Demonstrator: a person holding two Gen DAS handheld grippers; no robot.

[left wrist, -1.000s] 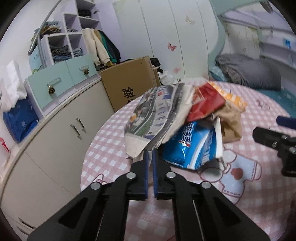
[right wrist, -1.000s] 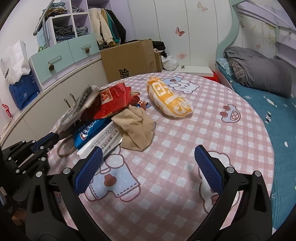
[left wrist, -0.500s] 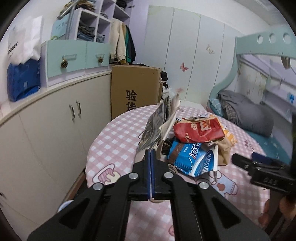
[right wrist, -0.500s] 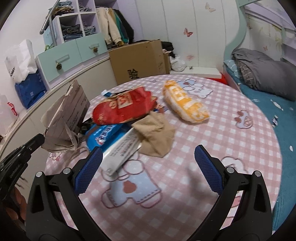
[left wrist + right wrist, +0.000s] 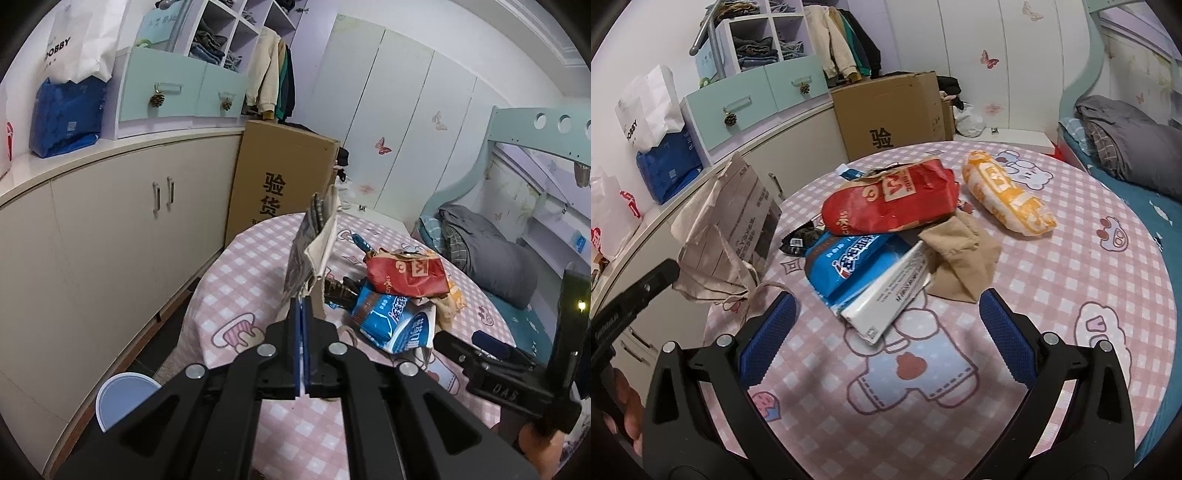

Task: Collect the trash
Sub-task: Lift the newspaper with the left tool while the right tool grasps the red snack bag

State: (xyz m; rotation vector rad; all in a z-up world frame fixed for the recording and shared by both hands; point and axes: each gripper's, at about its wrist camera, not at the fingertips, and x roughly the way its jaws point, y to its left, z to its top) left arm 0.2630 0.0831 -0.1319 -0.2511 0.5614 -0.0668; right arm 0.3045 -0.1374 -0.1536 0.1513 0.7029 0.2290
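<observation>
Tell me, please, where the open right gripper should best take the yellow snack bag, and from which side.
Probably across its narrow width near the middle. The yellow snack bag lies flat, long and puffy, apart from the pile, so the right gripper could descend from above, fingers straddling its long sides.

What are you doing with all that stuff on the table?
Someone is picking up trash with two hand-held claws. The left claw is shut on a crumpled paper bag, held upright at the table's edge. The right claw is open above the checked tablecloth, holding nothing. A red snack bag, a blue snack bag, a yellow packet and a tan paper bag still lie on the table.
</observation>
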